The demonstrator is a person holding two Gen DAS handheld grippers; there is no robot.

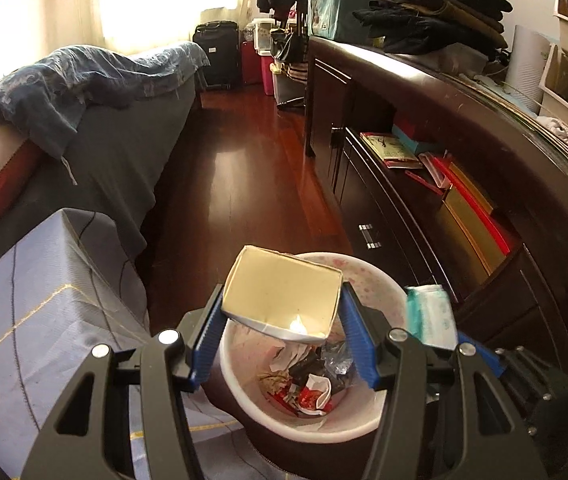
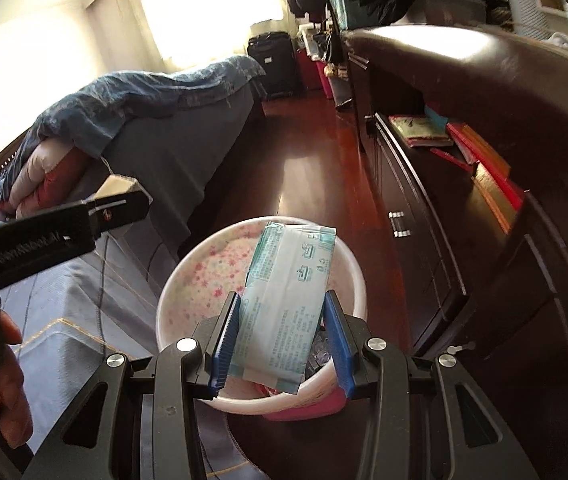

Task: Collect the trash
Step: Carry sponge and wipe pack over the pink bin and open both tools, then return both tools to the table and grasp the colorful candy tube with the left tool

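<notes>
My left gripper (image 1: pixel 281 300) is shut on an open cream cardboard box (image 1: pixel 284 294) and holds it over a white trash bin (image 1: pixel 376 288) with pink flower print. The bin holds crumpled paper and wrappers (image 1: pixel 308 376). My right gripper (image 2: pixel 281 304) is shut on a pale green and white tissue pack (image 2: pixel 288 292) above the same bin (image 2: pixel 203 280). The tissue pack also shows at the right of the left wrist view (image 1: pixel 432 316). The left gripper with the box shows at the left of the right wrist view (image 2: pixel 119 200).
A dark wooden cabinet (image 1: pixel 424 128) with books and boxes on its open shelf runs along the right. A bed (image 1: pixel 123 140) with a blue cover is on the left, and a blue-grey cloth-covered surface (image 1: pixel 31 300) lies beside the bin. Red-brown wooden floor (image 1: pixel 243 168) runs between.
</notes>
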